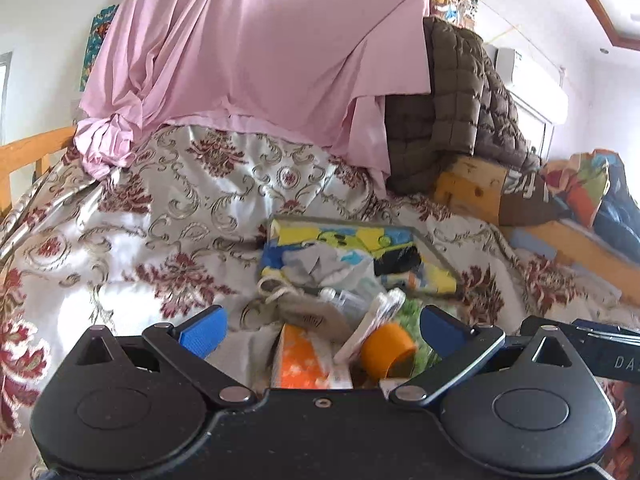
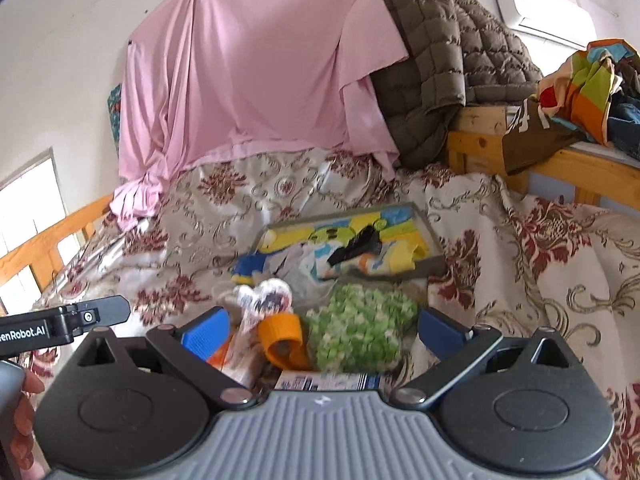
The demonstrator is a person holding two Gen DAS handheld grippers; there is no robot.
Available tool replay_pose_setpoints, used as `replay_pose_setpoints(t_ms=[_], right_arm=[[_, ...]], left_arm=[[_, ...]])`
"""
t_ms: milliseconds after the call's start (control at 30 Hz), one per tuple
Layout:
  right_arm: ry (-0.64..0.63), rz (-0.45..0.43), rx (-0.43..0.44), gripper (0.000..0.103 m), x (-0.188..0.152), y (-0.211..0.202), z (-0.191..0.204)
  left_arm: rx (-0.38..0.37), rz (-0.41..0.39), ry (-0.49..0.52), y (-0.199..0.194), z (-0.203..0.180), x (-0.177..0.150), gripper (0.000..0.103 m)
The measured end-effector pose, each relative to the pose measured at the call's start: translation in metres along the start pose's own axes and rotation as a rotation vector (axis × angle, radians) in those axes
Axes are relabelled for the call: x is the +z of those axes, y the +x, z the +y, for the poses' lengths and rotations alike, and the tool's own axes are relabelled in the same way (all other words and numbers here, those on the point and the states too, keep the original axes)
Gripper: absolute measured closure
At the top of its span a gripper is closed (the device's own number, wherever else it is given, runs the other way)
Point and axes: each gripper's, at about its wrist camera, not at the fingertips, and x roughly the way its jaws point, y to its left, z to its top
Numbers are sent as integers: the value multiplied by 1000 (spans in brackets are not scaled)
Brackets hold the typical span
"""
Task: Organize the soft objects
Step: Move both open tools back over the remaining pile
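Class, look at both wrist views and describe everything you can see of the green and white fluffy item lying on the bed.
The green fluffy item is a soft, lumpy bundle with a nubbly, chenille-like pile mottled light green and white. It lies on the patterned bedspread, in front of the shallow tray and beside the orange cap. It sits between the open fingers of the right tool, which do not grip it. In the left wrist view only a blurred green patch shows. Its exact shape and whether it is folded cannot be told.

A fluffy green-and-white cloth (image 2: pixel 360 330) lies crumpled just before the cloth-filled tray (image 2: pixel 434 236).
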Motion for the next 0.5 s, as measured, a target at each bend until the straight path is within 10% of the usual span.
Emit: replay_pose_setpoints(t_ms=[500], right_arm=[[-48, 229, -93, 0, -22, 29, 11]], left_arm=[[80, 214, 14, 15, 17, -38, 1]])
